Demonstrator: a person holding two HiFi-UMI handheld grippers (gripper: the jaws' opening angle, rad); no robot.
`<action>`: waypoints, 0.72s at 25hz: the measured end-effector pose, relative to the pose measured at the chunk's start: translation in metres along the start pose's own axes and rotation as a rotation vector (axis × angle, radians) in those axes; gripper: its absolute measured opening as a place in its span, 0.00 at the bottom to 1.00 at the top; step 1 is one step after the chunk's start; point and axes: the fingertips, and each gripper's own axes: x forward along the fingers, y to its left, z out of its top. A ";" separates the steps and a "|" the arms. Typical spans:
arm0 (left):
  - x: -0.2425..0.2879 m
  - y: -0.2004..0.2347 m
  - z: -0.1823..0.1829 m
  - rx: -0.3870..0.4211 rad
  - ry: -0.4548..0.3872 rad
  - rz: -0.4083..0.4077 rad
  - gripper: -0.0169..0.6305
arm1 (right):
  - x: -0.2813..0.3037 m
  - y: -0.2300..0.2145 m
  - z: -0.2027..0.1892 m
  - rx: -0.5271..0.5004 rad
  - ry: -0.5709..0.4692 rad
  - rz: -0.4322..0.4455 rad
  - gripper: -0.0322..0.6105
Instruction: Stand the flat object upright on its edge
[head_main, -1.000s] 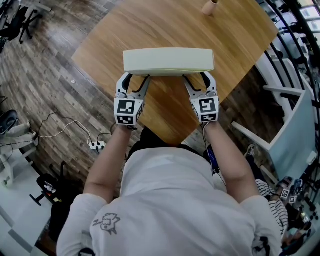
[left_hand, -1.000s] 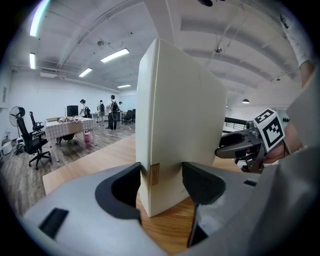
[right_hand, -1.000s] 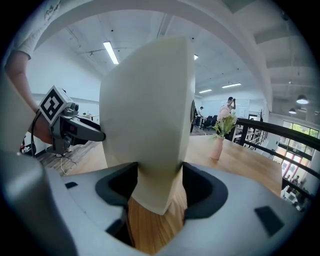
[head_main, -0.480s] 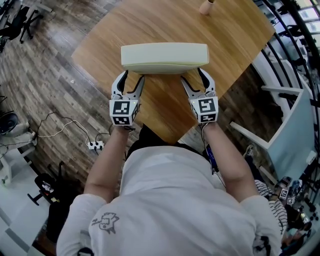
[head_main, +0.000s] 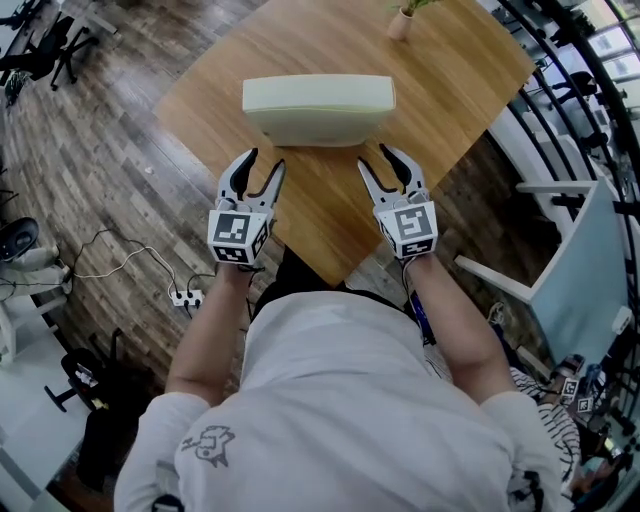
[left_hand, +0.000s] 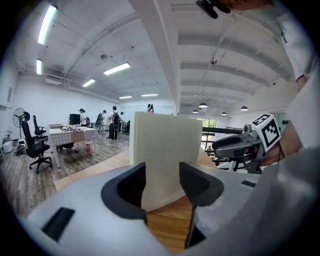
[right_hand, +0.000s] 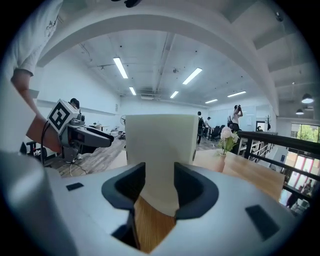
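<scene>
Seemingly the job is done: the cream slab (head_main: 318, 108) stands on edge mid-desk (head_main: 470, 70), untouched, while the left gripper (head_main: 265, 160) and right gripper (head_main: 373, 156), jaws empty and closing, hover toward its near corner.

Slab (head_main: 318, 108) stands on edge on table (head_main: 455, 90). Vase (head_main: 400, 22) behind slab, off its right end, well apart, same table. Power strip (head_main: 189, 294) on floor before slab, to its left. Office chair (head_main: 48, 42) on floor far left of slab.
</scene>
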 end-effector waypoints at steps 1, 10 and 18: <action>-0.006 -0.005 0.007 -0.003 -0.017 -0.002 0.34 | -0.007 0.002 0.007 -0.009 -0.017 0.005 0.32; -0.063 -0.039 0.055 0.018 -0.141 -0.038 0.09 | -0.064 0.030 0.049 -0.063 -0.117 0.037 0.08; -0.100 -0.079 0.080 0.017 -0.173 -0.130 0.04 | -0.109 0.049 0.078 -0.038 -0.151 0.107 0.06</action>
